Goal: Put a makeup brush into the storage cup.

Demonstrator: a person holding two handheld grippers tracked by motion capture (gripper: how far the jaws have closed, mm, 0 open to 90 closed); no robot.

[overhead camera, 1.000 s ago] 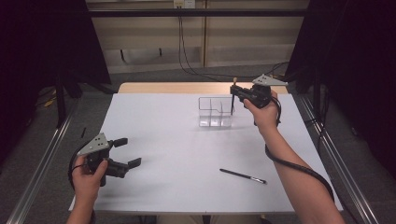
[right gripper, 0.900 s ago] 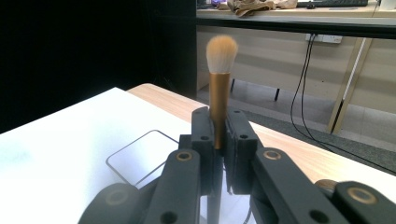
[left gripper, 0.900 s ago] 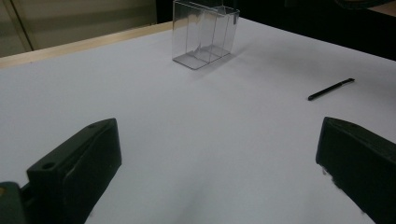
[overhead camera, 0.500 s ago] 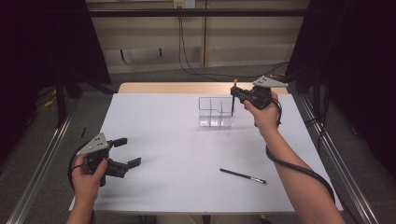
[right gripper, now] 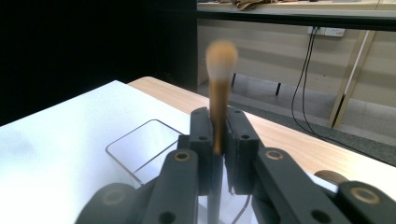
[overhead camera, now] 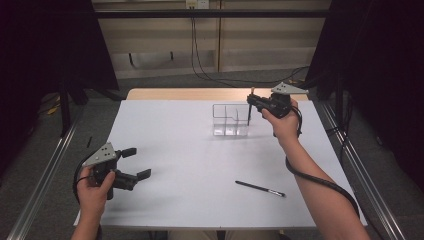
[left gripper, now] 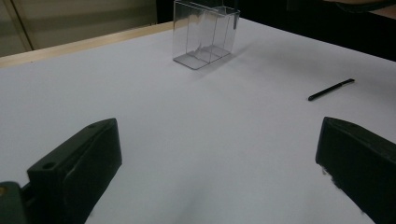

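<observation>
White desk | right tool grips slim brown-tipped makeup brush upright over clear plastic divided organiser, jaws just easing: release likely near | left tool open, idle | black pen waits nearer than organiser.

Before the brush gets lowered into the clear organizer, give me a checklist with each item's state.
1. Grip on brush: right gripper has its fingers closed on the brush handle. Ok.
2. Brush upright: it stands near vertical, bristles up. Ok.
3. Brush over a compartment: its lower tip hangs at the right end of the clear organizer; which compartment it sits over is unclear. Cannot tell.
4. Organizer upright on the table. Ok.
5. Left gripper out of the way: open, low on the table's near left. Ok.
6. Black pen clear of the path: lies near the front edge. Ok.
</observation>
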